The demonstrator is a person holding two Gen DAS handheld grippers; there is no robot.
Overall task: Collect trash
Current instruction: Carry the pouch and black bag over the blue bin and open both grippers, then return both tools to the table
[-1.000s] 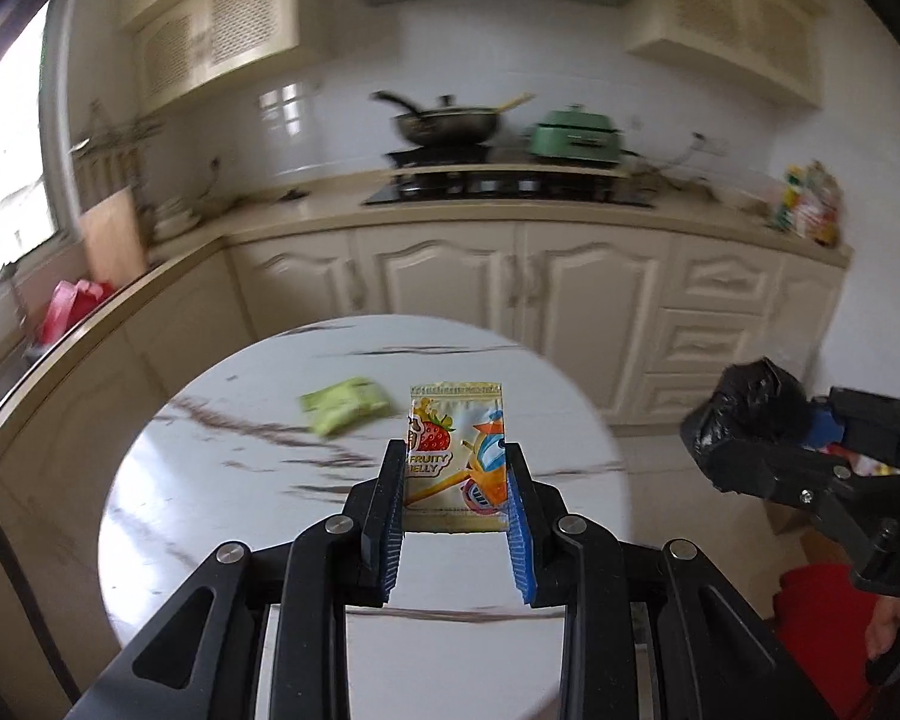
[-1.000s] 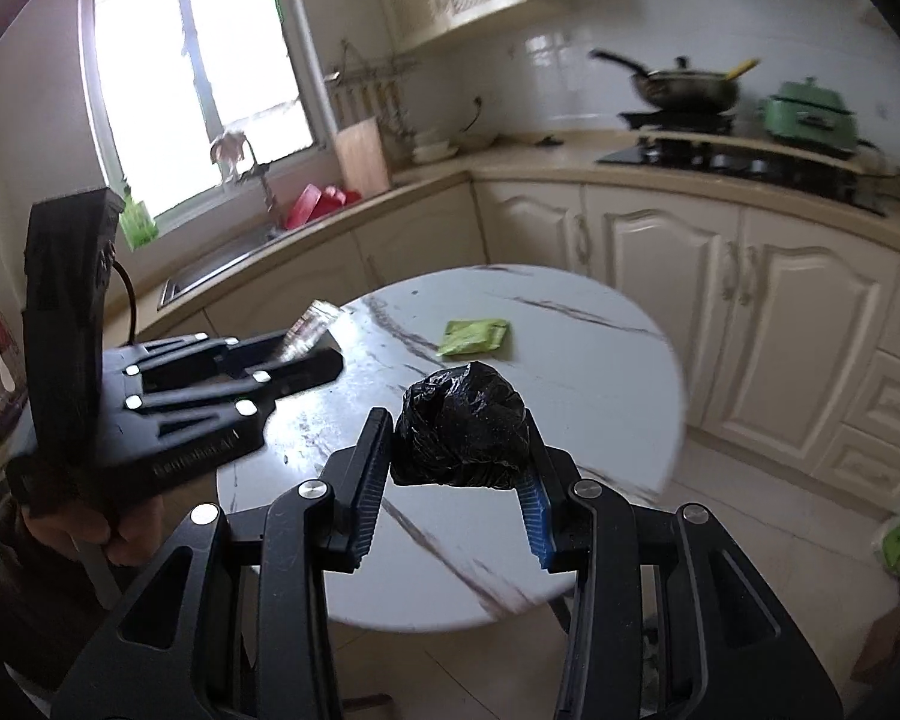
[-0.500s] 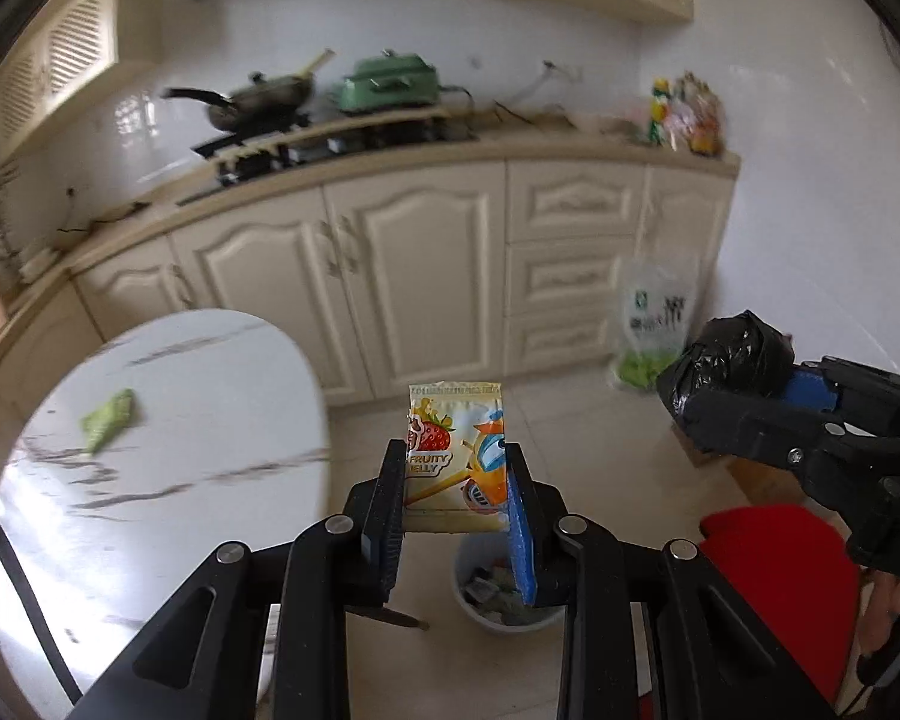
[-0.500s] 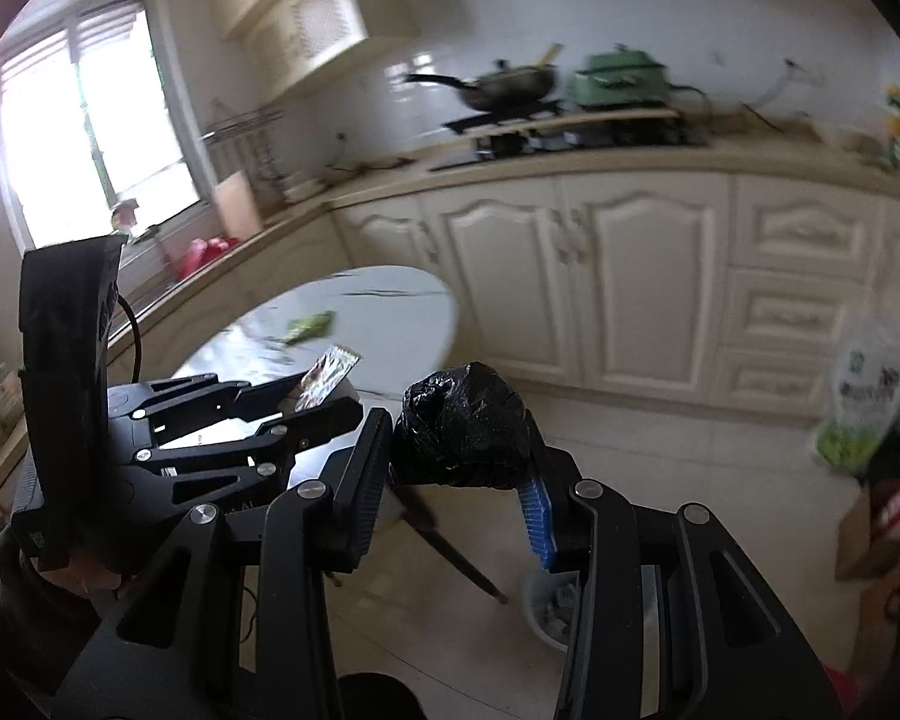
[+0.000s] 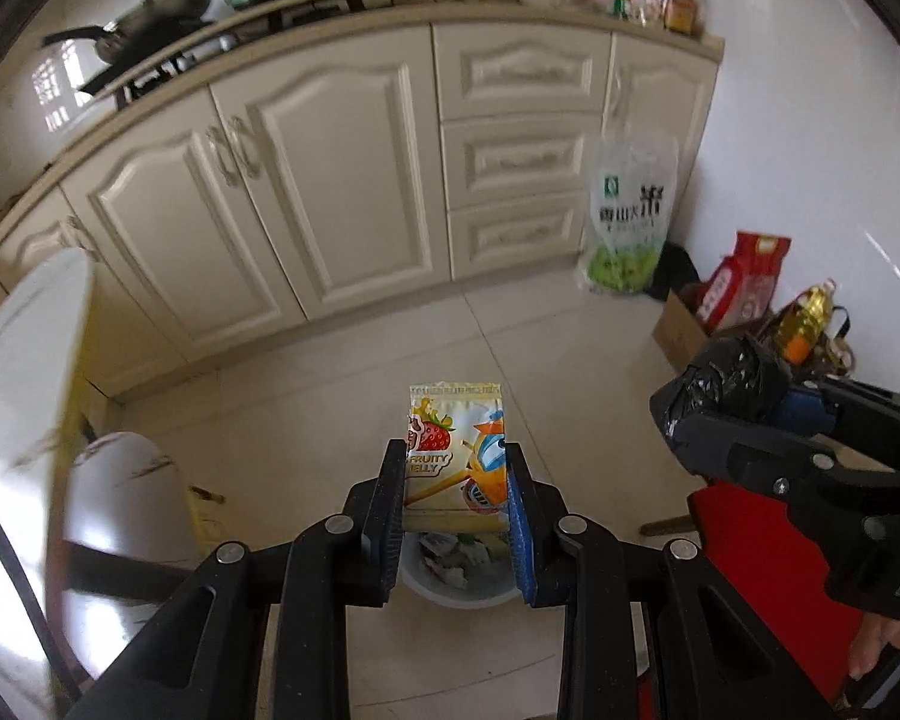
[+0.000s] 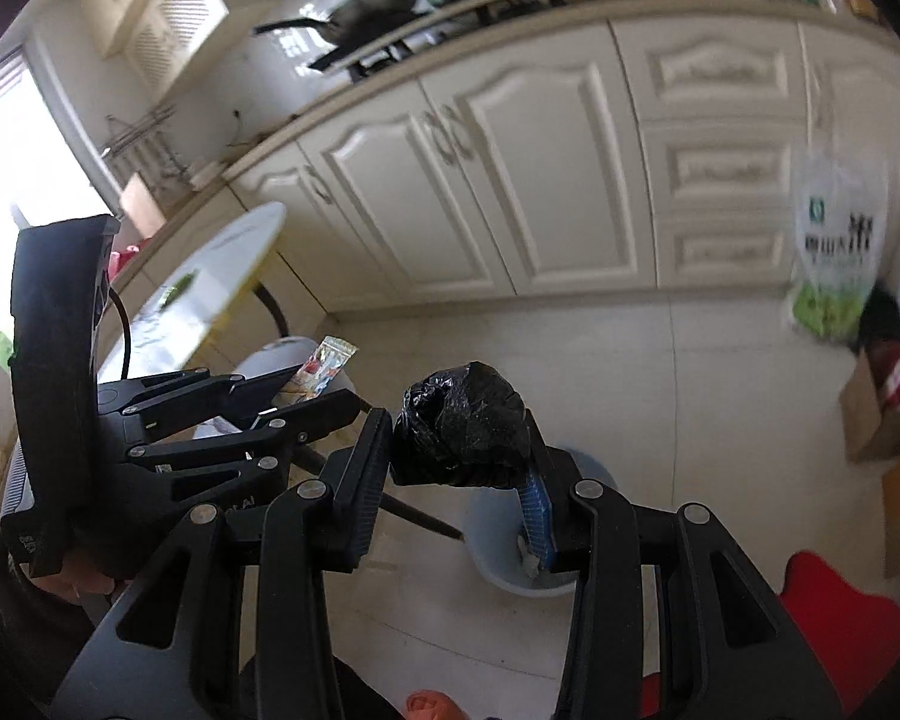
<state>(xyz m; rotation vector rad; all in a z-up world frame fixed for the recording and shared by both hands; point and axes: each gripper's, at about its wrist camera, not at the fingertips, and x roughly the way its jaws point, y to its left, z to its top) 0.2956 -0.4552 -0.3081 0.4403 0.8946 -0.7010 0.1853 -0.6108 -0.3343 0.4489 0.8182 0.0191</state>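
Observation:
My left gripper (image 5: 455,480) is shut on a fruity jelly packet (image 5: 453,438) and holds it above a small grey trash bin (image 5: 459,582) on the floor, with litter inside. My right gripper (image 6: 459,456) is shut on a crumpled black plastic bag (image 6: 459,426), also over the bin (image 6: 510,546). In the left wrist view the right gripper (image 5: 708,420) with the black bag (image 5: 732,372) is at the right. In the right wrist view the left gripper (image 6: 306,390) with the packet (image 6: 324,360) is at the left.
Cream kitchen cabinets (image 5: 330,180) run along the back. A round marble table (image 5: 24,360) with a green wrapper (image 6: 177,288) stands at the left. A rice sack (image 5: 627,210), a cardboard box (image 5: 684,324) and a red stool (image 5: 768,564) stand at the right.
Both grippers have swung from the table to the right and down over the floor bin, each still holding its piece of trash.

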